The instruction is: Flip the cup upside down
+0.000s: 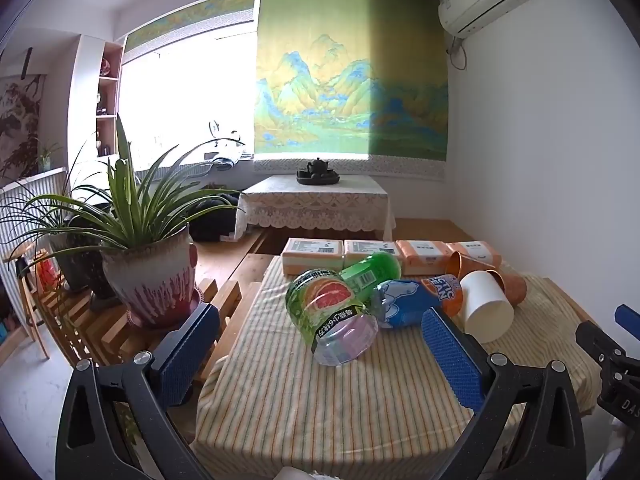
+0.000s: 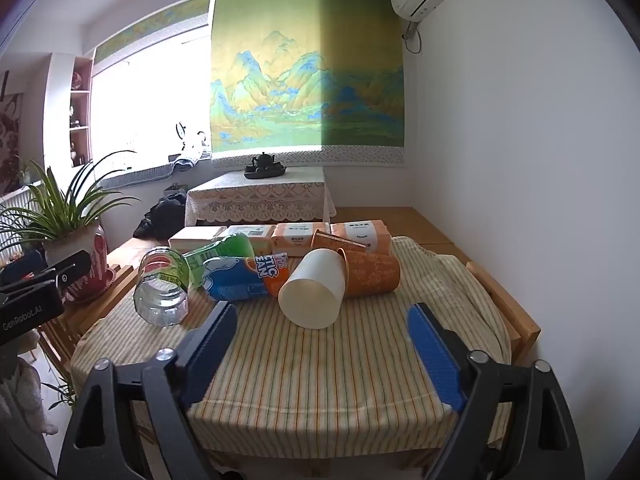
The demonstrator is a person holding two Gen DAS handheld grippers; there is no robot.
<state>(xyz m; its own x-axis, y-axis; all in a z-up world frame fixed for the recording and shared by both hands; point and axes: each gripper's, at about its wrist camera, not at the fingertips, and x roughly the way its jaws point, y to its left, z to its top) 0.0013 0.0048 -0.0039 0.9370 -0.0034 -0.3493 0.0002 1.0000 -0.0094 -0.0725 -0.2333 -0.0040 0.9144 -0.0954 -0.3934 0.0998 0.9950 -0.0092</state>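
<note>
A white paper cup (image 2: 314, 290) lies on its side on the striped tablecloth (image 2: 312, 364), its flat bottom toward me; it also shows in the left wrist view (image 1: 486, 306). An orange patterned cup (image 2: 370, 274) lies on its side right behind it, and a second orange cup (image 2: 334, 242) lies farther back. My right gripper (image 2: 322, 322) is open and empty, hovering just in front of the white cup. My left gripper (image 1: 320, 330) is open and empty, in front of the bottles.
A clear bottle with a grapefruit label (image 1: 328, 312), a green bottle (image 1: 370, 270) and a blue and orange bottle (image 1: 416, 300) lie left of the cups. Tissue packs (image 2: 296, 238) line the table's back edge. Potted plants (image 1: 148, 264) stand to the left. A wall is at the right.
</note>
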